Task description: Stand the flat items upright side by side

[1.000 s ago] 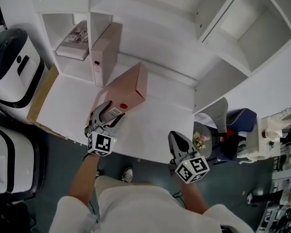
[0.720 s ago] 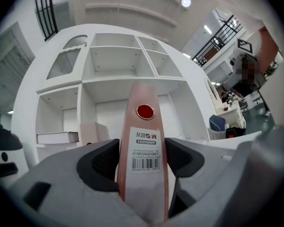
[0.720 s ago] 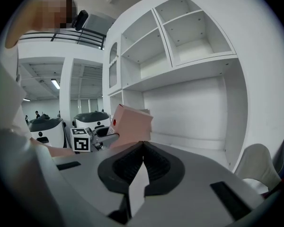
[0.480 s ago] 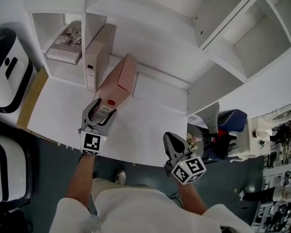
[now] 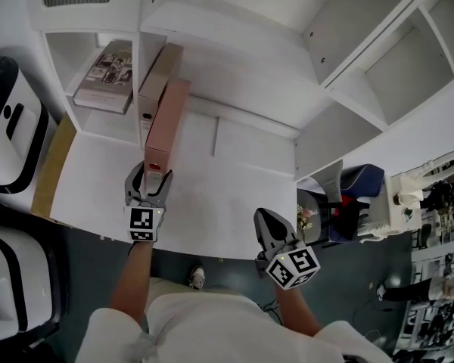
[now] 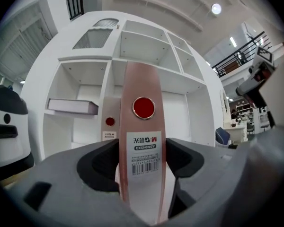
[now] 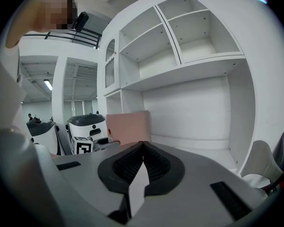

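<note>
While the left claw (image 5: 153, 180) is clamping the narrow spine of the smooth pink file box (image 5: 166, 119), that slim box is standing upright on the white table (image 5: 234, 195), just right of a beige file box (image 5: 157, 74). The right claw (image 5: 268, 219) is hovering at the near edge, pinched together and empty.
</note>
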### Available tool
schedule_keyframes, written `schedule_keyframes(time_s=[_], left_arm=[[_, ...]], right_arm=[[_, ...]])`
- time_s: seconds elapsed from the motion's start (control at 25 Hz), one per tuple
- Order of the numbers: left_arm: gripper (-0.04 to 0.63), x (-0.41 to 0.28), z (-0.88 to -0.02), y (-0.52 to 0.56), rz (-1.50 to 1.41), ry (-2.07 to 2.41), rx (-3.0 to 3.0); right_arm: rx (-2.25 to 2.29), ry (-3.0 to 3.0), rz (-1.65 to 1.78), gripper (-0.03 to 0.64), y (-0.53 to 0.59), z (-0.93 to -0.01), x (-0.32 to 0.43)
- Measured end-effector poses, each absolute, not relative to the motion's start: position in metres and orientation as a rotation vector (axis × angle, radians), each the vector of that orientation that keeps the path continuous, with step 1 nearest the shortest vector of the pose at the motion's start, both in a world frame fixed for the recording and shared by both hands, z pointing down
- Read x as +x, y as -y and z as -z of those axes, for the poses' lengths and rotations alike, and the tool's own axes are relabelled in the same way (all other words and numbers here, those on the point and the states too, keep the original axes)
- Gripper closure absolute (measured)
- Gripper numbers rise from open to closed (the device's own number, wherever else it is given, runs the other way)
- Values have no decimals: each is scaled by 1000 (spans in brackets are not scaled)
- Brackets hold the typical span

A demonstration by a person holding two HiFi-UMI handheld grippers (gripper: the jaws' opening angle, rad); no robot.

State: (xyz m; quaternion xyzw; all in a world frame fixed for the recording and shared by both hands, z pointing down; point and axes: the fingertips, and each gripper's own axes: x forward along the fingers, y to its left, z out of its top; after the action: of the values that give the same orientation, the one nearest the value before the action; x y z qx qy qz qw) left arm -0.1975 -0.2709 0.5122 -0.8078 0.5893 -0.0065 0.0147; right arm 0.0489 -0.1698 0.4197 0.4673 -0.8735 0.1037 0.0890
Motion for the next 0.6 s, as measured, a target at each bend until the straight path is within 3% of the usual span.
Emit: schedule_keyframes(time_s=[0.6], left_arm=[[299, -203, -537, 349, 157, -1857, -2625]], right_arm=[[1674, 2467, -331, 614, 150, -406, 43]])
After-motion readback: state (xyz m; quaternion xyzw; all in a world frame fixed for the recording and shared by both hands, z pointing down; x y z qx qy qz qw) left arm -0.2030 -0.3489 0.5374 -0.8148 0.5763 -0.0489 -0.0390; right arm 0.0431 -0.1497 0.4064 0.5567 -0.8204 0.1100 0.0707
